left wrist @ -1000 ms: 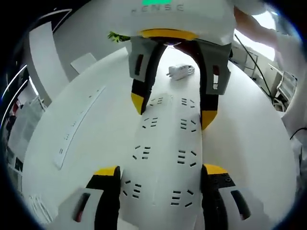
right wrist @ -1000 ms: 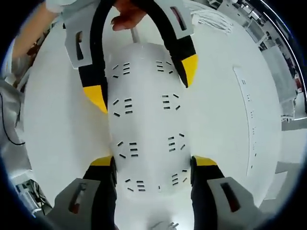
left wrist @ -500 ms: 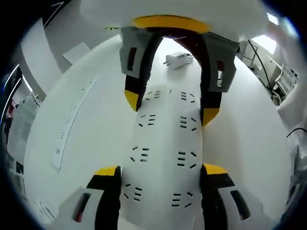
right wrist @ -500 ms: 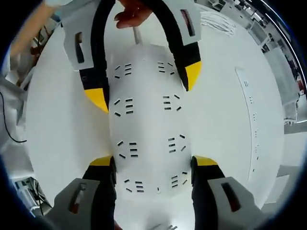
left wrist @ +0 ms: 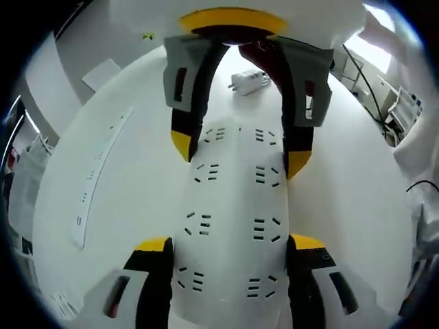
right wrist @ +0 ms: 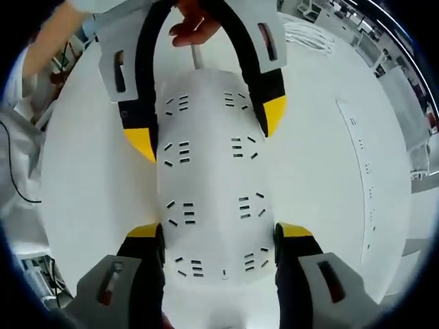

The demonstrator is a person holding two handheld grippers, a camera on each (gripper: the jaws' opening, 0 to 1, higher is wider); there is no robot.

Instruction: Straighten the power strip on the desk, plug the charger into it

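A white power strip (left wrist: 233,199) with two rows of sockets lies flat on the white desk (left wrist: 137,205). My left gripper (left wrist: 230,243) is shut on its near end, yellow-tipped jaws pressed to both long sides. My right gripper (left wrist: 239,153) comes from the far side and clamps the other end. In the right gripper view the same strip (right wrist: 212,178) runs between my right gripper (right wrist: 219,229) at the bottom and the left gripper (right wrist: 206,127) at the top. A white charger (left wrist: 248,82) with a coiled cable lies on the desk beyond the strip.
A long, thin white socket bar (left wrist: 96,178) lies along the desk's edge, also seen in the right gripper view (right wrist: 363,171). A hand (right wrist: 195,24) holds the left gripper, with the strip's cable (right wrist: 197,56) under it. White coiled cable (right wrist: 309,31) lies far right.
Both grippers keep their hold on the power strip. The views have shifted slightly, and the strip's far end sits a little more to the left in the left gripper view.
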